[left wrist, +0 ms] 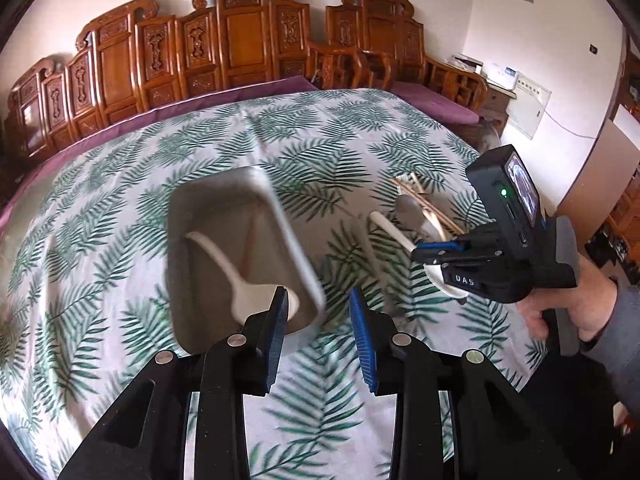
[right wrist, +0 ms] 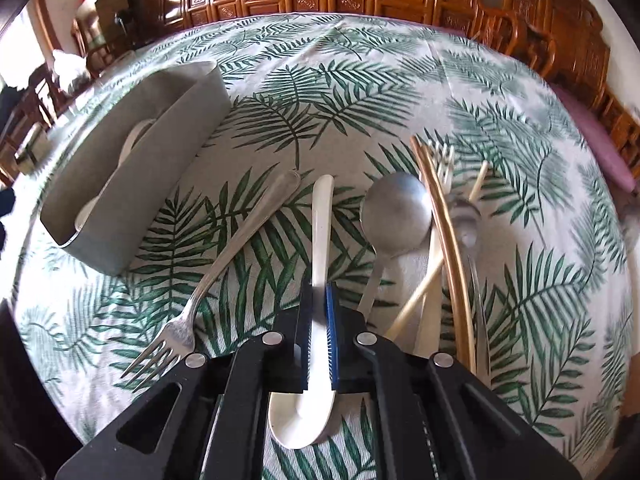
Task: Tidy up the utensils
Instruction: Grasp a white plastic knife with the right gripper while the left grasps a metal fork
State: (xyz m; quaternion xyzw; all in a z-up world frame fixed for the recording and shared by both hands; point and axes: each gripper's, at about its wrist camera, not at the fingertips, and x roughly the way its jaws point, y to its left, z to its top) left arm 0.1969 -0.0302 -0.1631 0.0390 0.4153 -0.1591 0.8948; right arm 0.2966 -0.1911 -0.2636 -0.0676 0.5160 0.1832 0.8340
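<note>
One white spoon in tray; right gripper clamps another spoon, left gripper empty, part-open (fork, chopsticks remain).

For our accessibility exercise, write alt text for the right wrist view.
The right hand-held gripper is shut on a white plastic spoon lying on a palm-leaf tablecloth, between a silver metal fork and a silver metal spoon.
</note>
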